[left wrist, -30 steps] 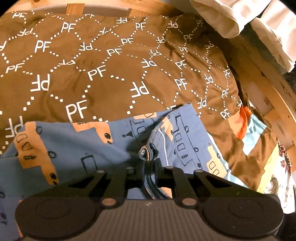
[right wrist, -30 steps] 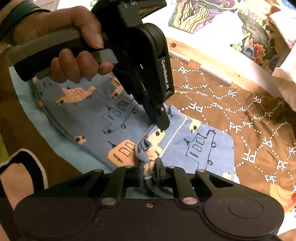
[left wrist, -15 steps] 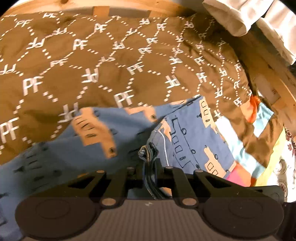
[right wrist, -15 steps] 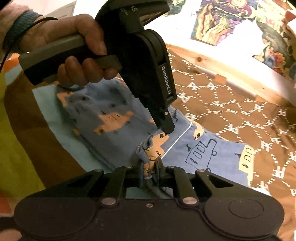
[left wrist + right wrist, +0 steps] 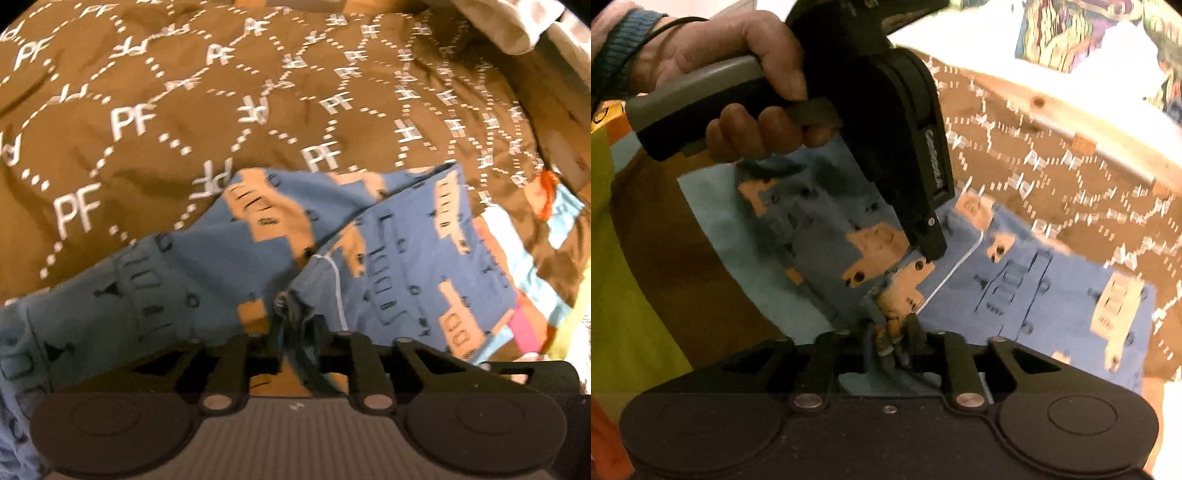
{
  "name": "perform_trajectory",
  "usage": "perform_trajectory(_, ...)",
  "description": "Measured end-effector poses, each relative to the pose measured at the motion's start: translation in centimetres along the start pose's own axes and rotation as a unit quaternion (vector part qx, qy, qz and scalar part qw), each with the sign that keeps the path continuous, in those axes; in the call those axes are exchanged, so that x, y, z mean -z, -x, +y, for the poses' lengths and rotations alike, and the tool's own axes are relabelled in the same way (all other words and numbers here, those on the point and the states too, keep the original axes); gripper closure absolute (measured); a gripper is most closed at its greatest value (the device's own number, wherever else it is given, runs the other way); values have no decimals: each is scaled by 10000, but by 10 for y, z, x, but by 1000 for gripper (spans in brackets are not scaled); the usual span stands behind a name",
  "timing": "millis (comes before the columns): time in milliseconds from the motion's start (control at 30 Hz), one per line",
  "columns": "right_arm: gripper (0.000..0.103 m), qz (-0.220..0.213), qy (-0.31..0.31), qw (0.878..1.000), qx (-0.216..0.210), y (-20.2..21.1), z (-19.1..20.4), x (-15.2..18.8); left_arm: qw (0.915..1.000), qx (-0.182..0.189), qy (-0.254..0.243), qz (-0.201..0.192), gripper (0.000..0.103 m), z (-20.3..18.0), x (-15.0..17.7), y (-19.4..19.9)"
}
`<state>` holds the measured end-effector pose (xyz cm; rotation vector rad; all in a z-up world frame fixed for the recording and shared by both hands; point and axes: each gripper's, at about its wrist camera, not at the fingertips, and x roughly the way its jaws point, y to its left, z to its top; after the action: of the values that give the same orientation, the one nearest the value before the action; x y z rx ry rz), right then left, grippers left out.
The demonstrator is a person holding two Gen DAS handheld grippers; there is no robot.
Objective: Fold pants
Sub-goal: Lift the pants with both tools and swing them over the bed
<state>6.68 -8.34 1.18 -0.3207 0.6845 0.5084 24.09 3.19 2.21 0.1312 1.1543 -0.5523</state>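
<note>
The pants (image 5: 207, 273) are blue with orange vehicle prints and lie on a brown bedspread; they also show in the right wrist view (image 5: 1045, 288). My left gripper (image 5: 295, 325) is shut on a bunched edge of the pants. It also shows in the right wrist view (image 5: 929, 247), held by a hand, its tips down on the fabric. My right gripper (image 5: 892, 332) is shut on a bunched fold of the pants close beside it. Both views are motion-blurred.
The brown bedspread (image 5: 155, 122) with white "PF" lettering covers the bed. A patchwork quilt (image 5: 532, 258) lies at the right. A wooden bed frame (image 5: 1067, 122) runs along the far edge. White bedding (image 5: 517, 26) sits at the top right.
Both grippers have kept their hold and moved with the pants across the bed. The fabric has been drawn along, and more of the pants leg now trails to the left.
</note>
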Motion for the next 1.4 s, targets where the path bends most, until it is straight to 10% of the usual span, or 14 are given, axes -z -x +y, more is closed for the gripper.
perform_trajectory(167, 47, -200, 249, 9994, -147, 25, -18, 12, 9990, -330, -54, -308, 68, 1, 9, 18)
perform_trajectory(267, 33, -324, 588, 9977, 134, 46, -49, 20, 9963, -475, 0, -721, 43, -6, 20, 33)
perform_trajectory(533, 32, -252, 651, 9865, 1483, 18, -127, 2, 9900, -1214, -243, -674, 40, -45, 44, 8)
perform_trajectory(933, 13, -524, 943, 9786, 1755, 13, -126, 11, 9822, -1488, 250, -1122, 11, -33, 76, 45)
perform_trajectory(1233, 4, -448, 1377, 9855, 885, -6, -57, 19, 9560, -1954, 1314, -1749, 3, -9, 136, 83)
perform_trajectory(1400, 4, -675, 1294, 9852, 901, -3, -59, 13, 9254, -2555, 1429, -2407, 5, 2, 153, 108)
